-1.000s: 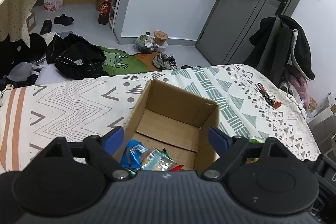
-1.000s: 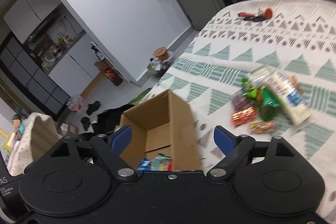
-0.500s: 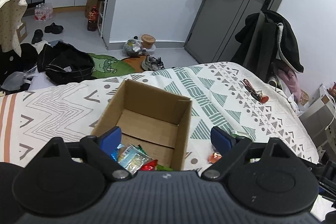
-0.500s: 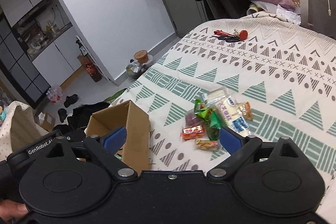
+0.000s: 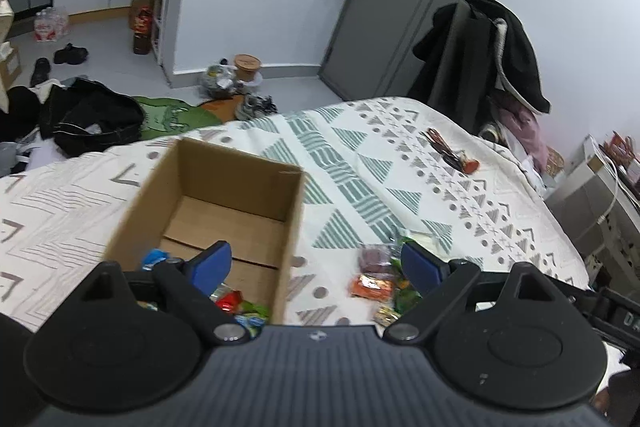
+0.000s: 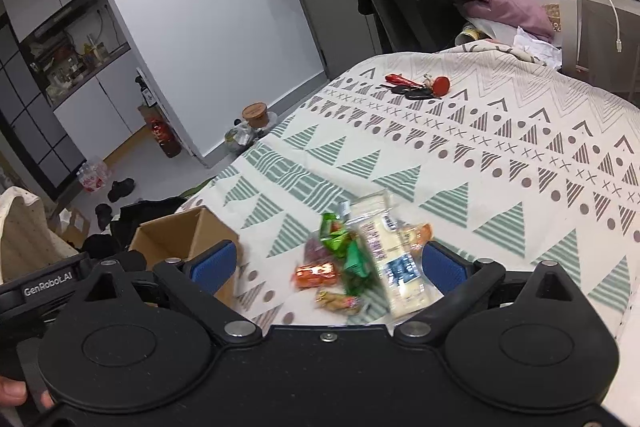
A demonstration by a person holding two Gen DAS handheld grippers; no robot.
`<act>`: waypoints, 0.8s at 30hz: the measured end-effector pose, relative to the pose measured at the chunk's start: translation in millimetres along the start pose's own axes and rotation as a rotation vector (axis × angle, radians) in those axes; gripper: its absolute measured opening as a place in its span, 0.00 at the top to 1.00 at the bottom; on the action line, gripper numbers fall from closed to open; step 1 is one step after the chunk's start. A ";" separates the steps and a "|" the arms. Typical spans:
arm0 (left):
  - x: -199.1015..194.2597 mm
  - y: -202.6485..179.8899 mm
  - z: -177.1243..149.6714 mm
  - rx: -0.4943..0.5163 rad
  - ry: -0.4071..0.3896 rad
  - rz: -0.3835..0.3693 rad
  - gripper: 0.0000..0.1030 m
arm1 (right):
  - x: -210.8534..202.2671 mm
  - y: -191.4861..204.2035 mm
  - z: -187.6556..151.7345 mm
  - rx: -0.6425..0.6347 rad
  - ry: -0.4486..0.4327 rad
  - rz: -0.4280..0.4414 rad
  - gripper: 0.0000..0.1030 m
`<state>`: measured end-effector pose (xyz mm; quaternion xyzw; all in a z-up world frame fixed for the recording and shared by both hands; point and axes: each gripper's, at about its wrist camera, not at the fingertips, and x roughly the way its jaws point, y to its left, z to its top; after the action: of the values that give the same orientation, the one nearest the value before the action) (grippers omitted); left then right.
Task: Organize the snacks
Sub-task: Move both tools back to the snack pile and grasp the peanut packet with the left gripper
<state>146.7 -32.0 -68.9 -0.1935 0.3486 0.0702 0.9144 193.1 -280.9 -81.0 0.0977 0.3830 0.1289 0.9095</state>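
Observation:
An open cardboard box (image 5: 224,183) sits on the patterned bed cover, with several wrapped snacks (image 5: 236,303) in its near corner. Right of the box lies a loose pile of snacks (image 6: 360,259): an orange packet (image 6: 316,273), green packets (image 6: 340,243) and a clear pack of pale biscuits (image 6: 394,263). My left gripper (image 5: 318,263) hangs open over the box's right wall, nothing between its blue pads. My right gripper (image 6: 326,265) is open above the pile, with the box (image 6: 188,239) at its left. The pile shows in the left wrist view as well, the orange packet (image 5: 370,285) nearest.
A bunch of keys with red tags (image 6: 416,89) lies farther back on the bed (image 6: 520,155). A chair draped with dark coats (image 5: 488,51) stands beyond the bed's far corner. Bags, shoes and bottles litter the floor at the left (image 5: 88,115). A hand (image 6: 12,393) shows at the lower left.
Both grippers have swung to the right, away from the box and toward the snack pile. The pile now sits between the right gripper's fingers in view. Both stay open.

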 end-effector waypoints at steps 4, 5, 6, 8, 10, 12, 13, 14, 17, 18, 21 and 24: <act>14.4 -15.9 -6.6 0.042 0.009 -0.012 0.12 | 7.8 -14.0 2.4 -0.018 0.010 0.002 0.03; 17.6 -19.0 -8.2 0.046 0.009 -0.009 0.12 | 9.6 -16.2 2.9 -0.025 0.014 0.005 0.03; 20.8 -21.7 -10.0 0.048 0.010 -0.007 0.12 | 11.4 -18.0 3.5 -0.030 0.016 0.007 0.03; 28.5 -27.9 -13.2 0.060 0.020 -0.003 0.12 | 16.3 -22.8 4.4 -0.035 0.022 0.000 0.03; 38.0 -35.7 -16.8 0.086 0.038 0.021 0.12 | 22.5 -28.1 5.3 -0.030 0.031 -0.007 0.03; 45.9 -40.8 -20.9 0.093 0.053 0.029 0.12 | 28.6 -33.3 4.9 -0.017 0.042 -0.015 0.03; 50.6 -42.8 -22.8 0.090 0.062 0.021 0.12 | 32.4 -36.6 4.3 -0.008 0.051 -0.013 0.03; 54.9 -45.1 -25.0 0.090 0.071 0.017 0.12 | 36.2 -39.9 3.7 0.000 0.063 -0.005 0.03; 68.3 -52.3 -32.0 0.098 0.088 0.027 0.13 | 45.5 -46.0 0.7 0.005 0.082 -0.004 0.03; 72.7 -54.1 -34.3 0.096 0.094 0.028 0.13 | 48.3 -47.8 -0.2 0.007 0.087 -0.002 0.03; 87.7 -59.0 -41.9 0.087 0.126 0.019 0.14 | 56.5 -53.9 -2.2 0.017 0.101 0.001 0.03; 100.9 -64.4 -50.3 0.091 0.146 0.030 0.14 | 64.6 -60.4 -3.2 0.020 0.109 -0.004 0.03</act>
<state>208.4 -111.9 -150.6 -0.1513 0.4198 0.0537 0.8933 244.0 -317.9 -143.3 0.0989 0.4334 0.1283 0.8865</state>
